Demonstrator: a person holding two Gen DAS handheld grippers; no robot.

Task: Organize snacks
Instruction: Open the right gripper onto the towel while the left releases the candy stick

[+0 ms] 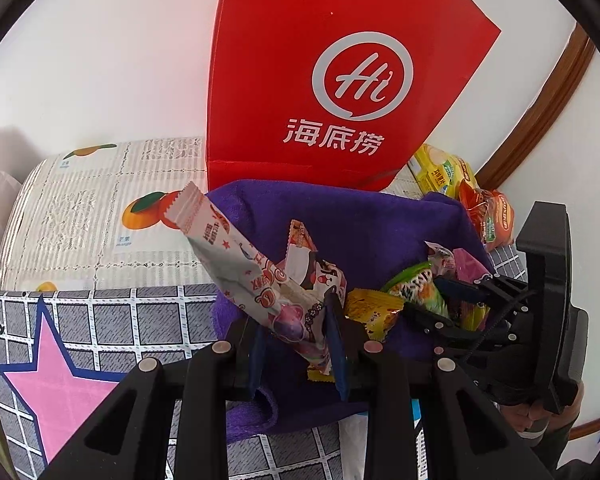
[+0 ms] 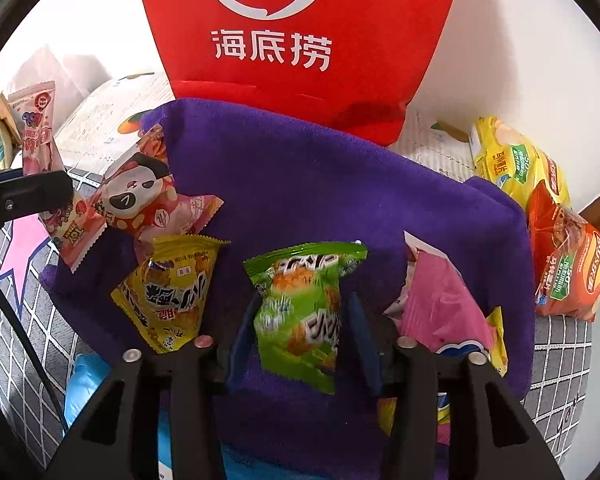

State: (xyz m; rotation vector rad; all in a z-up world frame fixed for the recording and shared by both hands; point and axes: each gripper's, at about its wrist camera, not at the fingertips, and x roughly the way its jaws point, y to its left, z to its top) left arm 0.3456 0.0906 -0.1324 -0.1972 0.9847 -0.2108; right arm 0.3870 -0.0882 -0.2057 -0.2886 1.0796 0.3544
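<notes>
My left gripper (image 1: 296, 336) is shut on a long white-and-pink snack stick (image 1: 240, 264), tilted up to the left over a purple cloth (image 1: 340, 208). My right gripper (image 2: 304, 328) is shut on a green snack packet (image 2: 300, 312) above the same purple cloth (image 2: 320, 184). A yellow packet (image 2: 172, 292), a panda packet (image 2: 148, 200) and a pink packet (image 2: 440, 300) lie on the cloth. The left gripper with its stick (image 2: 48, 152) shows at the left of the right wrist view. The right gripper (image 1: 456, 308) shows in the left wrist view.
A red paper bag (image 1: 340, 80) with a white logo stands behind the cloth against a white wall. Yellow (image 2: 512, 160) and orange (image 2: 568, 264) snack bags lie at the right. A grey grid tablecloth (image 1: 120, 320) with a pink star covers the table.
</notes>
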